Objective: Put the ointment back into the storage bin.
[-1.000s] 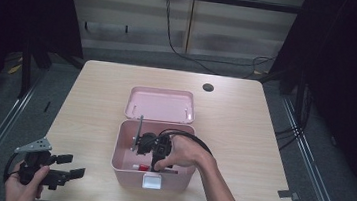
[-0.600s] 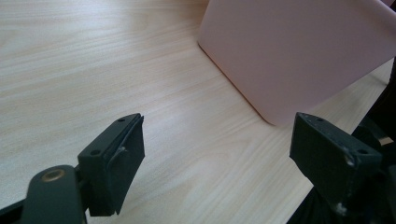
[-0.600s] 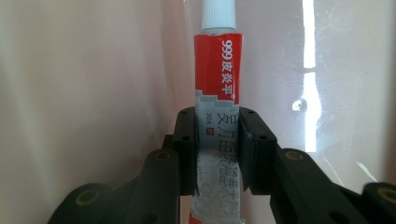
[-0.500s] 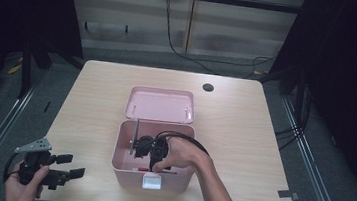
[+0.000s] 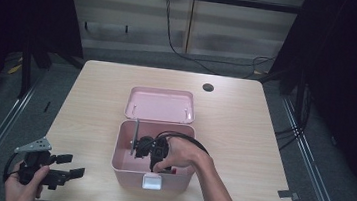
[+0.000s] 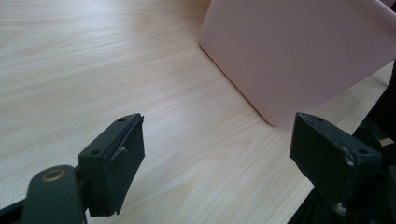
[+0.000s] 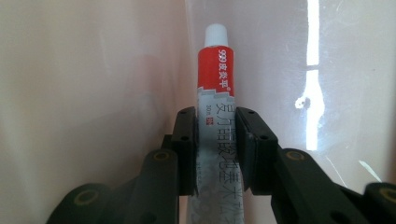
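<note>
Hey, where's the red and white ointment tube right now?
In the right gripper view the ointment tube sits clamped in the right claw, inside the open pink box mid-table.

High view overhead, far; tool cameras close; left shares pink box [image 5: 150, 178] [image 6: 299, 51] outside wall.

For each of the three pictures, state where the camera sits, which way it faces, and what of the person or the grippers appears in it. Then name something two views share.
High view: above the person's side, facing forward and down on the table; both forearms, left gripper, right gripper inside the pink box.
Left gripper view: rides the left gripper, facing across the tabletop; open jaws.
Right gripper view: rides the right gripper, facing the box's inner wall; jaws clamp an ointment tube.
Shared: the pink box, in high and left gripper views.
</note>
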